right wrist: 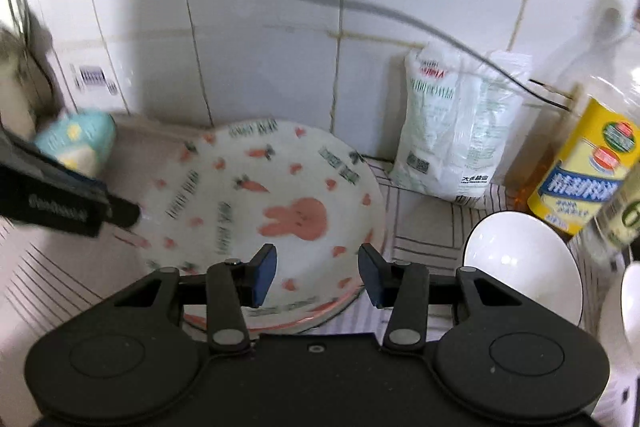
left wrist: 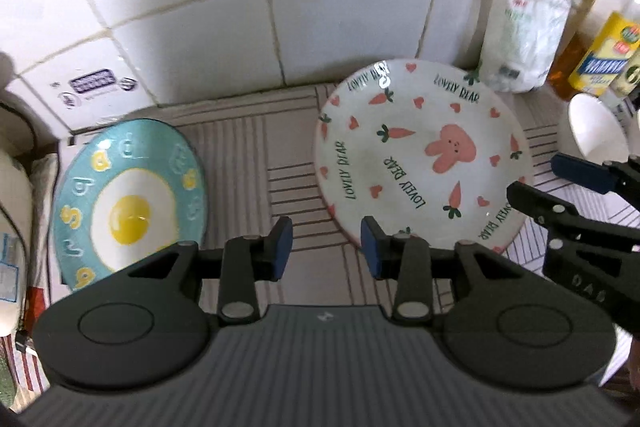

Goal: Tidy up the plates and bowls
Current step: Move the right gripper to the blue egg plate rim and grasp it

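Plates sit on the striped mat by the tiled wall: bunny plate (left wrist: 420, 155) and egg plate (left wrist: 128, 199), both bare. White bowl (right wrist: 520, 263) holds nothing. Left gripper (left wrist: 326, 251) and right gripper (right wrist: 316, 277) hang released, grasping nothing.

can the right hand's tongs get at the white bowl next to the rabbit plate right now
Probably yes. The right tongs stand open and empty over the near rim of the rabbit plate, and the white bowl sits just to their right with nothing between. The oil bottle stands close behind it, so approach from the front.
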Tool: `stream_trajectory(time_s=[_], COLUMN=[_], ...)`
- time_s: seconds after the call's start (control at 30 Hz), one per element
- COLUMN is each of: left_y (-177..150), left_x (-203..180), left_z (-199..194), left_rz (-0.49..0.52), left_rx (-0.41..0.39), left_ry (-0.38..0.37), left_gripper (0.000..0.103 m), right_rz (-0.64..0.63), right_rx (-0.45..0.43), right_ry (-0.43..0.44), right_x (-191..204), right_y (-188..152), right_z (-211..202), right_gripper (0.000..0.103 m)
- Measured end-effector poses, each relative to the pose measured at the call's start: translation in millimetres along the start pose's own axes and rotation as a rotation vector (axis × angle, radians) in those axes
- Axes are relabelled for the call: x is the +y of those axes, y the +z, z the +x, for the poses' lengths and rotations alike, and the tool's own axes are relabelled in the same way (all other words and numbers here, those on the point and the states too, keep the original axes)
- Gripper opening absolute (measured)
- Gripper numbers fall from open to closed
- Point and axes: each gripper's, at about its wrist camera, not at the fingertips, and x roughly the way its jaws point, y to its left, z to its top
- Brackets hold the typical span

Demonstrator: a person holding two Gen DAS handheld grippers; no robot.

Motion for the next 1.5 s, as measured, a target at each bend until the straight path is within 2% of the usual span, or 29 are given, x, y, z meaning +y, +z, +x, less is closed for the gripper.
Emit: stream_trajectory(time_s=[0.1, 0.37, 0.53, 0.7, 0.87, 1.17, 1.33, 1.43, 1.5], left_y=[-9, -39, -62, -84, -101, -113, -110, -102, -95], left_x=[22, 83, 110, 144, 174, 201, 210, 218, 226], left_z=[-21, -65, -78, -85, -82, -57, -23, 0, 14], left_rz=[-0.028, -0.053, -0.060, -0.122, -0.166, -0.217, -0.215, -0.203, -0.222], left_rx=[-0.057, -0.161, -0.186, -0.188, -0.167, -0.146, -0.103, -0.073, -0.033], left_ry=[-0.023, 0.026, 0.053, 0.021, 0.033, 0.042, 0.048, 0.081, 0.072], left_gripper=[0.036, 0.037, 0.038, 0.041, 0.041, 0.058, 0.060, 0.060, 0.062], right_rz=[0.063, 0.054, 0.061, 0.066, 0.047, 0.080, 0.083, 0.116, 0.156], right_rx=[-0.037, -0.109, -0.153, -0.173, -0.159, -0.199, -0.185, -0.160, -0.128], right_ry=[0.005, 0.057, 0.132, 0.206, 0.247, 0.305, 0.284, 0.274, 0.258], right_x=[10, 55, 90, 128, 165, 203, 210, 207, 205], right_y=[2, 4, 2, -6, -15, -23, -16, -13, -11], right_z=[-21, -61, -82, -88, -76, -39, -1, 25, 41], right_gripper=[0.060, 0.065, 0.065, 0.067, 0.067, 0.067, 0.067, 0.067, 0.067])
